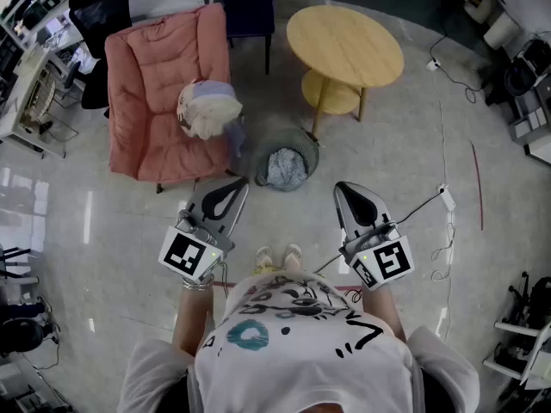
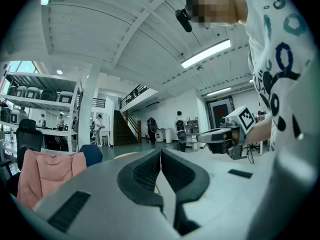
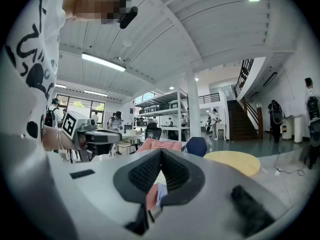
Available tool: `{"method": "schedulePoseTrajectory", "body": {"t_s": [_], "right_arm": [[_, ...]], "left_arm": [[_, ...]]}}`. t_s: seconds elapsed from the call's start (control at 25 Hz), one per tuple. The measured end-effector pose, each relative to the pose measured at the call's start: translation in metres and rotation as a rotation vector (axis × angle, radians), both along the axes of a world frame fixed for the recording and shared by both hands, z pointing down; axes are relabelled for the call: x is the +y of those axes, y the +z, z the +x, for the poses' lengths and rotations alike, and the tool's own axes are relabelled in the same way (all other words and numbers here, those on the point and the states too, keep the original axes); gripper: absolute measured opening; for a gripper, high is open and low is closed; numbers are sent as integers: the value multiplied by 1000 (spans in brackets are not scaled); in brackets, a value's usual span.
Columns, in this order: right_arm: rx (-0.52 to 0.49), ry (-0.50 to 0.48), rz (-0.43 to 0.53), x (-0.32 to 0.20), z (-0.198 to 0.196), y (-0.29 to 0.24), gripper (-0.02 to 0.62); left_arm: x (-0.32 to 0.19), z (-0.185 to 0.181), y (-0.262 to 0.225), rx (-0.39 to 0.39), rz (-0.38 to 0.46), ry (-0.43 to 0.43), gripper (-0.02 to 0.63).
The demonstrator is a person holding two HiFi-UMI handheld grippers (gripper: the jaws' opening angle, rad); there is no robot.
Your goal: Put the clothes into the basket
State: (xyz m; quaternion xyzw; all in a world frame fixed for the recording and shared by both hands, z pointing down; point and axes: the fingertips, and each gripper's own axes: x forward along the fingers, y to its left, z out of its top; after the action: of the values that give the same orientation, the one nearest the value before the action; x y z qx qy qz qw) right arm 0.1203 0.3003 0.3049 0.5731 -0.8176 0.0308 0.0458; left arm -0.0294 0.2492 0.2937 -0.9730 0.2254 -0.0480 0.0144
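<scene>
A grey mesh basket [image 1: 305, 147] stands on the floor ahead of my feet, with a grey-blue garment [image 1: 285, 168] bundled inside it. More clothes [image 1: 208, 108], white and pale blue, lie piled on the seat of a pink armchair [image 1: 155, 76]. My left gripper [image 1: 236, 184] is held level near the chair's front corner, its jaws shut with nothing between them. My right gripper [image 1: 343, 188] hovers to the right of the basket, also shut and empty. In the left gripper view the pads [image 2: 150, 171] meet; in the right gripper view the pads [image 3: 172, 171] meet too.
A round wooden table [image 1: 344, 46] with a lower shelf stands behind the basket. A dark chair [image 1: 248, 3] is at the back. Cables and a power strip [image 1: 445, 198] lie on the floor at the right. Desks and shelves line the left edge.
</scene>
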Motion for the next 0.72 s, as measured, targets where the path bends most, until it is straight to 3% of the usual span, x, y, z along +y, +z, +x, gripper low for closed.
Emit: {"method": "schedulePoseTrajectory", "body": {"t_s": [0.48,0.72], "right_arm": [[-23,-9,3,-2,0,2,26],[-44,-53,25,-2,-5,-2,28]], "left_arm": [[0,-7,2,-8,-12,-23,17],[2,-11,-7,59,-7,-31,17]]}}
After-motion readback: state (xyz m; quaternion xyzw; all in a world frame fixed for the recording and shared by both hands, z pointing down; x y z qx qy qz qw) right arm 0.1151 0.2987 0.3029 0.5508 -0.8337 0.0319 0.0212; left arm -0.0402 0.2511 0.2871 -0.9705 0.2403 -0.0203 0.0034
